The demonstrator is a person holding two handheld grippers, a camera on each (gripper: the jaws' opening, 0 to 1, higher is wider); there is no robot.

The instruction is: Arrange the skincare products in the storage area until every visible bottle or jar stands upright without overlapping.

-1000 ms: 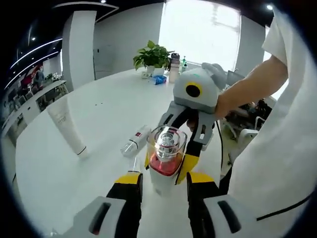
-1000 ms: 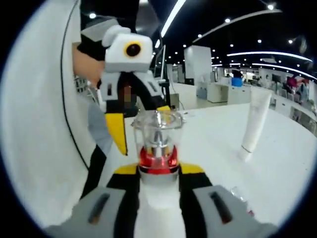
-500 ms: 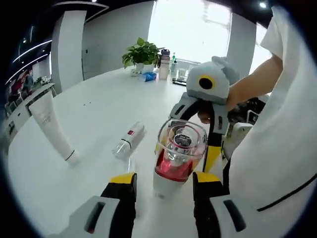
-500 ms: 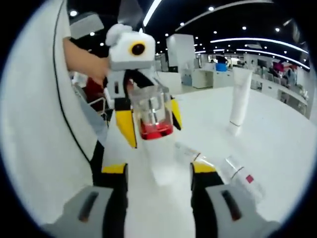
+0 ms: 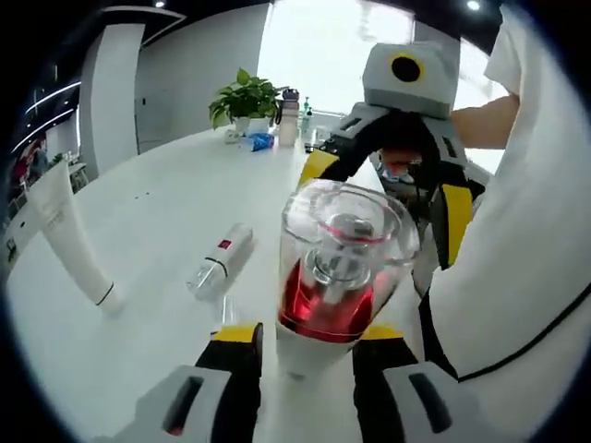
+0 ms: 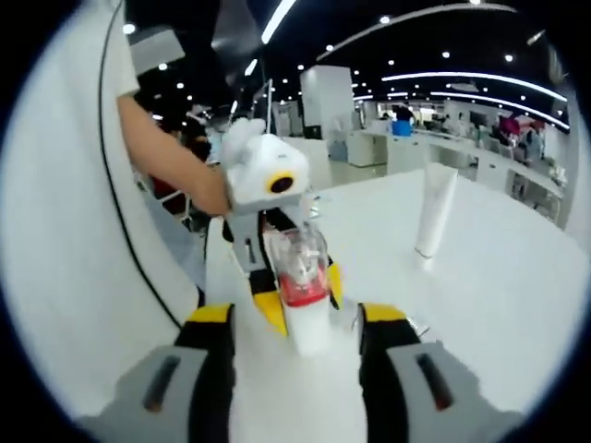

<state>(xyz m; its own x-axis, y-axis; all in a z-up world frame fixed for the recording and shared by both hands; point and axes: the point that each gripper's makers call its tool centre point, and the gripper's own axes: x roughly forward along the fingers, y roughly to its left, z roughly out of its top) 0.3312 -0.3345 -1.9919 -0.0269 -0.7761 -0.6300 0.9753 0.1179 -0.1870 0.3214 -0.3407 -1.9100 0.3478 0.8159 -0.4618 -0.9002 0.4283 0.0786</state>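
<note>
My left gripper (image 5: 300, 346) fingers clamped on upright pump bottle (image 5: 334, 268), my right gripper (image 6: 295, 318) fingers apart, white tube (image 5: 74, 235) standing on tabletop (image 5: 157, 221)

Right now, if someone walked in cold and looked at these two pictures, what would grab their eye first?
The bottle with its clear domed cap and red collar, looming between the left gripper's yellow-tipped jaws. Behind it, the right gripper stands open, drawn back from it. Farther off on the white table, a white tube stands on its cap and a small clear bottle lies flat.
</note>
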